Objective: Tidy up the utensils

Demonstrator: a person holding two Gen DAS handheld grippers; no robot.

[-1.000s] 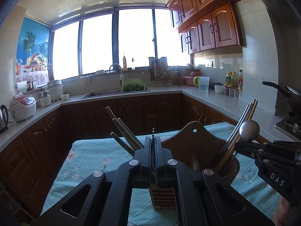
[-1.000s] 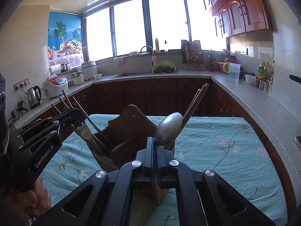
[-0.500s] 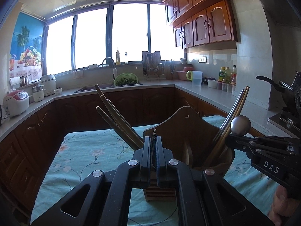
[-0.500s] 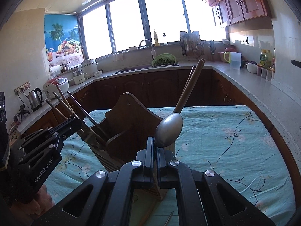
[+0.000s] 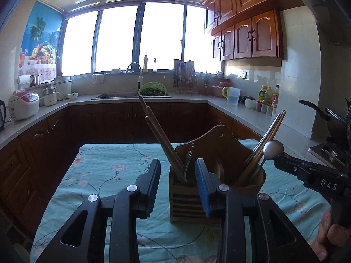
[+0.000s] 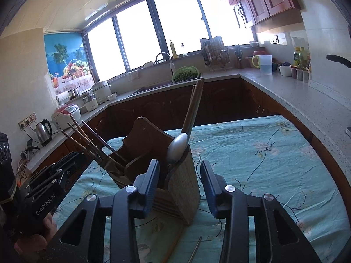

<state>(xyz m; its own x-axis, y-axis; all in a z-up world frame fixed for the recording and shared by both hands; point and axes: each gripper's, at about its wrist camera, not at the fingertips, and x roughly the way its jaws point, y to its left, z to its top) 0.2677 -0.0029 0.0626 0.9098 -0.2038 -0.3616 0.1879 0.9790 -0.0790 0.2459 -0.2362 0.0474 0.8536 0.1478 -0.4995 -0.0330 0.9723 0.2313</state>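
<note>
A wooden utensil holder (image 5: 217, 153) stands on the table with the teal floral cloth (image 5: 105, 171). In the left wrist view, its left compartment holds wooden chopsticks (image 5: 160, 135) and a fork (image 5: 189, 155). Its right compartment holds chopsticks (image 5: 266, 140) and a metal spoon (image 5: 273, 149). My left gripper (image 5: 177, 184) is open and empty, just in front of the holder. My right gripper (image 6: 178, 186) is open, its fingers on either side of the holder's near corner (image 6: 182, 188), with the spoon (image 6: 177, 148) standing in the compartment behind it.
A loose thin utensil (image 6: 195, 249) lies on the cloth just before the right gripper. Counters run round the table, with a sink (image 5: 118, 95), green colander (image 5: 152, 89), rice cooker (image 5: 23, 105), kettle (image 6: 43, 129) and a pan (image 5: 329, 116) on the stove at right.
Both grippers have opened. The fork has left the left gripper and the spoon the right; both now stand in the holder. Both grippers have drawn back a little.
</note>
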